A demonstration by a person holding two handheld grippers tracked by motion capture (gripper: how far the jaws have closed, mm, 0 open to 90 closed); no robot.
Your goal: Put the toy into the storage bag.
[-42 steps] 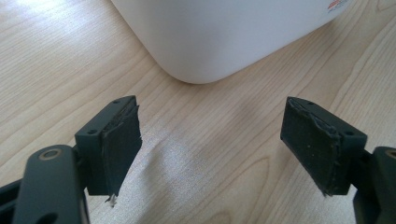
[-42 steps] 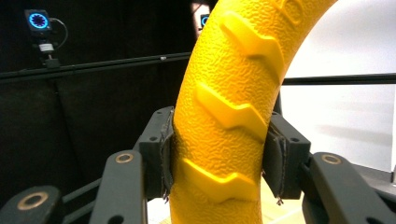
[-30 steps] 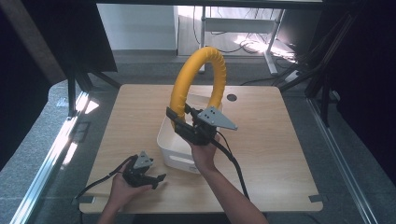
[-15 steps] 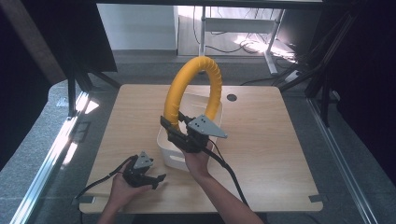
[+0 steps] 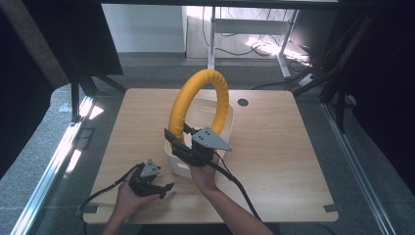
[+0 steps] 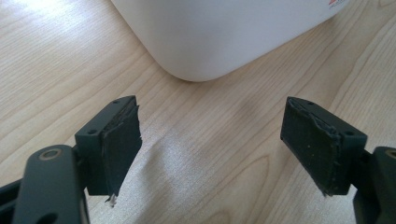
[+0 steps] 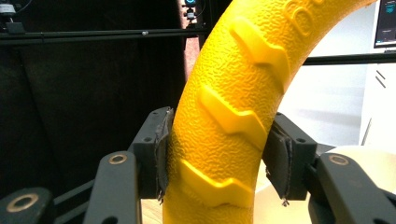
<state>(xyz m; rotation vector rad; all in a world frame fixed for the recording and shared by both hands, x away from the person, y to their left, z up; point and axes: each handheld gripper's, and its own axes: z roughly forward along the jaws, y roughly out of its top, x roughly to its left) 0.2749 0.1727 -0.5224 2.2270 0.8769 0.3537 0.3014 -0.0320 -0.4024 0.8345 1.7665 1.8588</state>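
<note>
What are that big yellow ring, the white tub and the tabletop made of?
The thick yellow ring looks like moulded rubber or soft plastic: matt, pebbled skin with raised zigzag ridges. The white rounded tub seems smooth plastic, with a soft sheen and curved corners. The pale tabletop shows wood grain, though it could be laminate; the pictures cannot settle that.

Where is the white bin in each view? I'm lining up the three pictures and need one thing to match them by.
High view: white bin at table centre, beneath the yellow ring held by the right gripper.
Left gripper view: its rounded corner at top centre, beyond the open jaws.
Right gripper view: a pale rim at lower right, probably the bin.
Shared landmark: the wooden table.
</note>
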